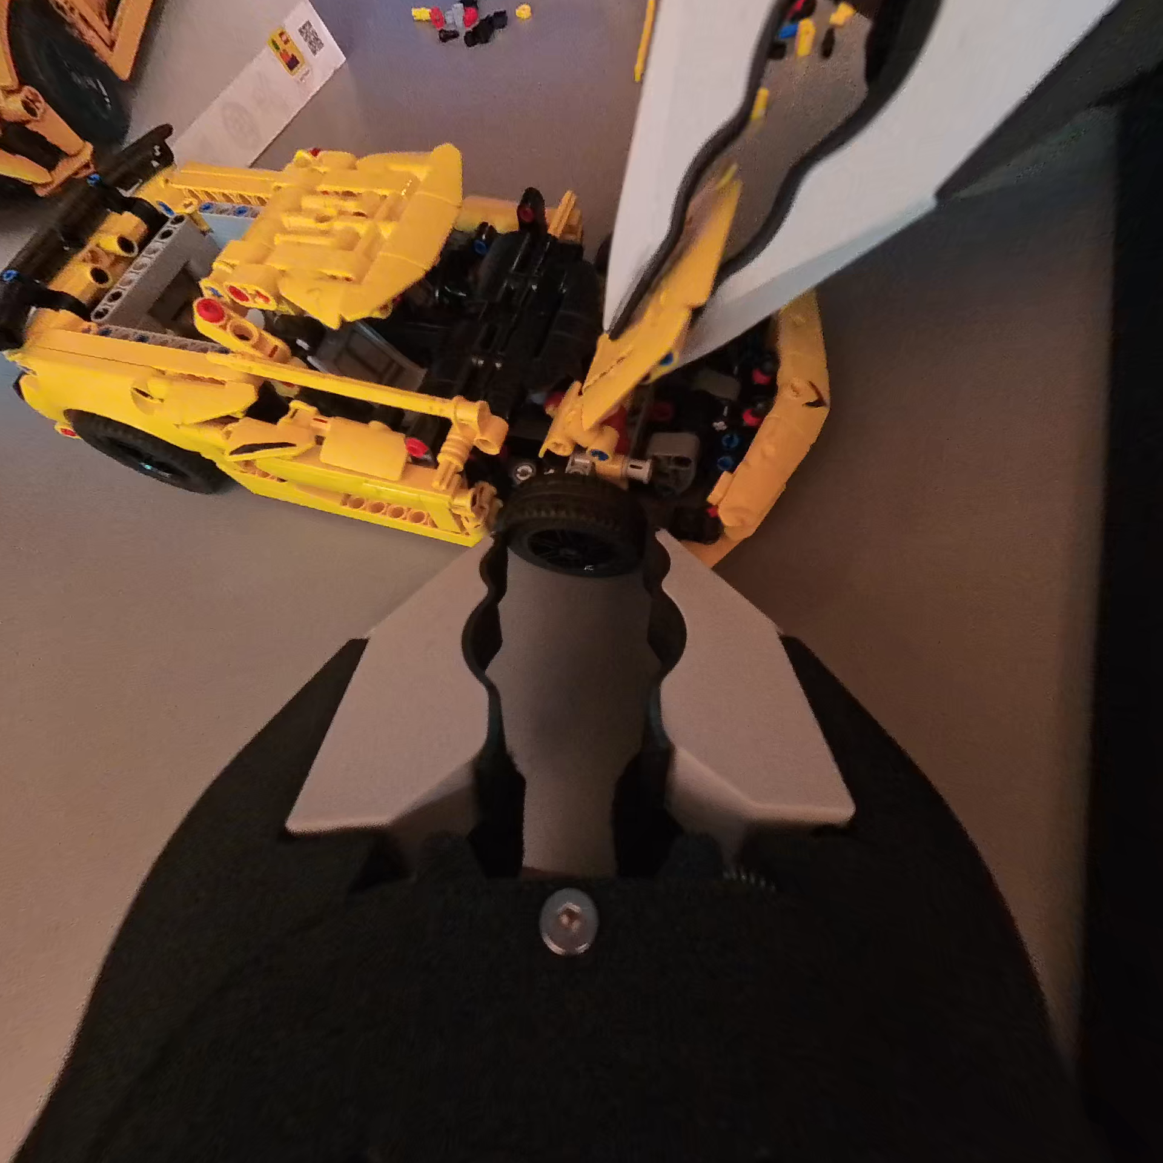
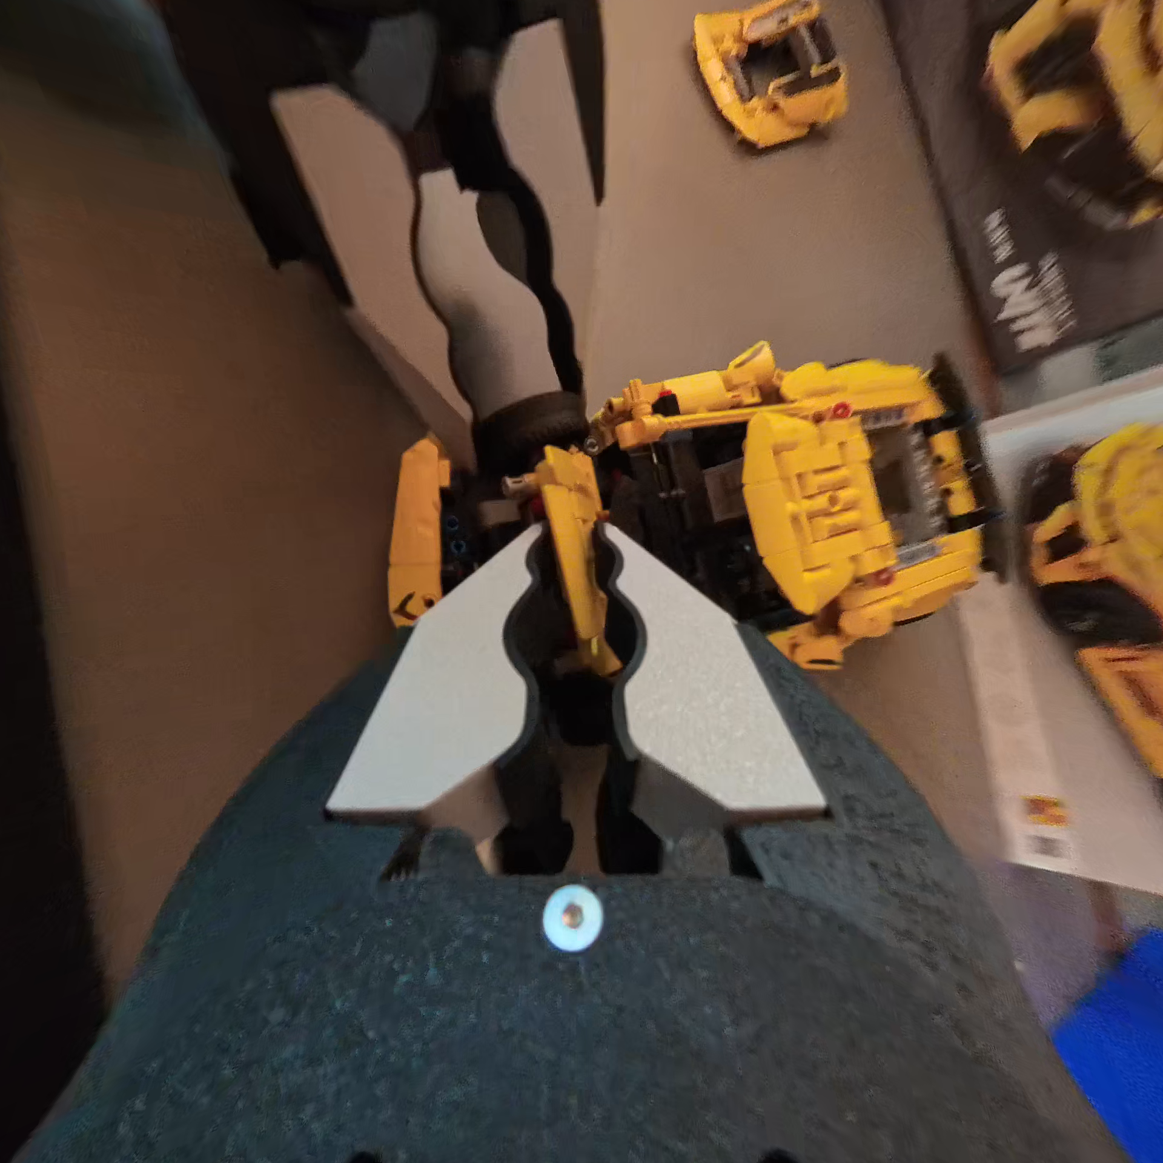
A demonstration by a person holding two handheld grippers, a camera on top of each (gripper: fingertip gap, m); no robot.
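Observation:
A yellow brick-built car (image 1: pixel 340 403) with black wheels stands on the grey table (image 1: pixel 189 629), its front end uncovered. My left gripper (image 1: pixel 576 544) is shut on the black front wheel (image 1: pixel 576 522), one fingertip on each side of the tyre. My right gripper (image 2: pixel 571 532) comes in from above and is shut on a long yellow panel (image 2: pixel 576 566) that stands up from the car's front. In the left wrist view the right gripper (image 1: pixel 648 340) reaches in from the top right, holding that panel (image 1: pixel 667 302). The right wrist view shows the car (image 2: pixel 818 503) and the left gripper (image 2: pixel 525 409) on the wheel.
A folded instruction sheet (image 1: pixel 264 94), a heap of small loose parts (image 1: pixel 469 22) and another yellow model (image 1: pixel 50 94) lie behind the car. A yellow sub-assembly (image 2: pixel 771 75), a dark printed box (image 2: pixel 1038 220), a booklet (image 2: pixel 1070 661) and a blue object (image 2: pixel 1114 1038) are nearby. The table edge (image 1: pixel 1107 566) runs close by. Tip to tip, the grippers are about 6 centimeters apart.

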